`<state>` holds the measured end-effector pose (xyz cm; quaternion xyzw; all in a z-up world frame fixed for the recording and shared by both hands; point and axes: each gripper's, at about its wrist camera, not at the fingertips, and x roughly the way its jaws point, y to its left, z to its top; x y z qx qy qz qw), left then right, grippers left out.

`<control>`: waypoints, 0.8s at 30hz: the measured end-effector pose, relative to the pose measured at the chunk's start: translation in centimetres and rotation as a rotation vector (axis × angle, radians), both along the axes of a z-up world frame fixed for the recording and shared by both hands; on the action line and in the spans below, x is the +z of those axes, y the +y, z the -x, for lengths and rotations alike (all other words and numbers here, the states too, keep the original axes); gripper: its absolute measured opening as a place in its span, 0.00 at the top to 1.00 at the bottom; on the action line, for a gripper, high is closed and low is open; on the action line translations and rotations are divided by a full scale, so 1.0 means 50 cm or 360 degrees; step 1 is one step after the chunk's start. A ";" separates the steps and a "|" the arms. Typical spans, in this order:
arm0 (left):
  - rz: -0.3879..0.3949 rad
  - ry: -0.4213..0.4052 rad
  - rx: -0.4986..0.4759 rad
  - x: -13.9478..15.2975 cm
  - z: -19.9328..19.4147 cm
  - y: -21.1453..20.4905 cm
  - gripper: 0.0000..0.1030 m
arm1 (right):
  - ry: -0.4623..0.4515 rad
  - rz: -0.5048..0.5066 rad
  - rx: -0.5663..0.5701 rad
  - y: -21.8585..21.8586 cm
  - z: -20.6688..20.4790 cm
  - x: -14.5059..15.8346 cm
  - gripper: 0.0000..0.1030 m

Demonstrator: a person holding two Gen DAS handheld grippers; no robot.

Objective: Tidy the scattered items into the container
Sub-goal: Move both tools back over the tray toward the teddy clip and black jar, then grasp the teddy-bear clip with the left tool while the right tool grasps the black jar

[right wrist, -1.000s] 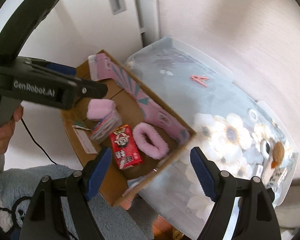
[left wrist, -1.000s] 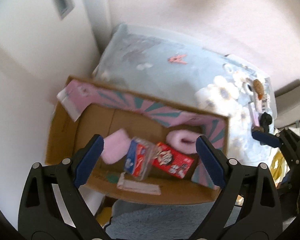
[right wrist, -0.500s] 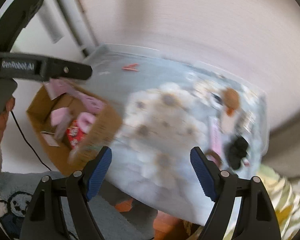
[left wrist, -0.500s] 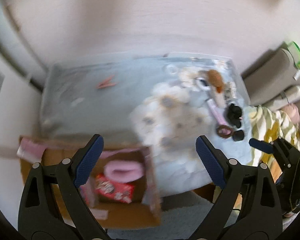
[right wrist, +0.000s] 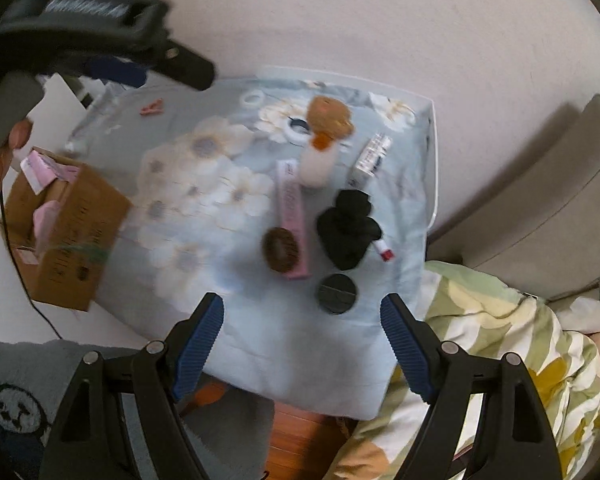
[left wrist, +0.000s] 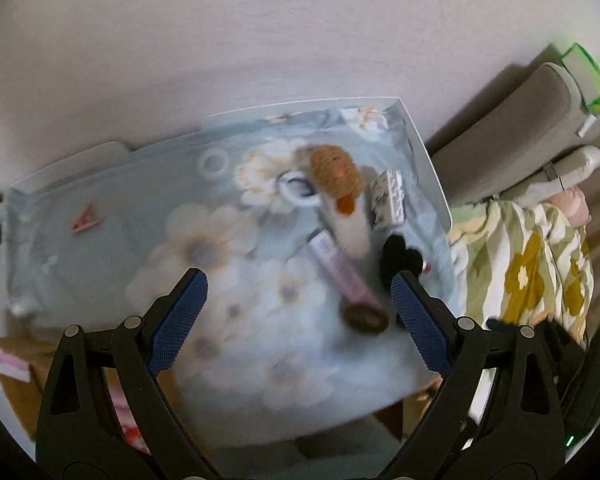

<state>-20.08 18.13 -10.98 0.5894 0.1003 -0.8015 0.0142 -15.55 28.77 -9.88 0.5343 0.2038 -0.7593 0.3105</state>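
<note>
The cardboard box (right wrist: 64,232) with pink items inside stands left of the low table (right wrist: 430,128), which wears a floral cloth. On the cloth's right part lie a brown and white plush toy (right wrist: 326,120), a long pink box (right wrist: 292,216), a brown round item (right wrist: 280,250), a black cloth bundle (right wrist: 348,224), a black round lid (right wrist: 337,293), a small white box (right wrist: 374,154) and a pink clip (right wrist: 152,107). My right gripper (right wrist: 302,300) hangs open above the cloth, near the lid. My left gripper (left wrist: 298,280) is open too, over the pink box (left wrist: 340,272) and plush toy (left wrist: 334,168).
A grey sofa (right wrist: 540,184) stands right of the table, with a green and yellow floral blanket (right wrist: 500,340) draped by it. A grey rug (right wrist: 16,392) lies at the lower left. White rings (right wrist: 298,130) rest by the plush toy. The wall runs right behind the table.
Both grippers have swept right, from above the cardboard box to above the table's right part. The box has slid to the left edge of both views. Both grippers stay empty.
</note>
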 end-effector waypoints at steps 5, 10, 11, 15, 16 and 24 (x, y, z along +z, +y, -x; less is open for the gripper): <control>0.0048 -0.0010 0.0022 -0.071 0.088 0.046 0.09 | 0.0005 -0.0009 0.0043 0.017 0.025 -0.063 0.25; 0.0113 -0.0046 0.0023 -0.126 0.151 0.068 0.09 | -0.0037 -0.0020 0.0090 0.024 0.038 -0.115 0.25; 0.0115 -0.0058 0.0028 -0.136 0.162 0.070 0.09 | -0.0039 -0.0017 0.0096 0.026 0.040 -0.120 0.25; 0.0139 -0.0088 0.0047 -0.167 0.191 0.076 0.09 | -0.0039 -0.0009 0.0117 0.033 0.047 -0.140 0.25; 0.0147 -0.0090 0.0049 -0.173 0.195 0.077 0.10 | -0.0040 -0.0007 0.0121 0.035 0.049 -0.145 0.25; 0.0208 -0.0107 0.0072 -0.198 0.202 0.077 0.13 | -0.0038 0.0027 0.0146 0.039 0.062 -0.163 0.25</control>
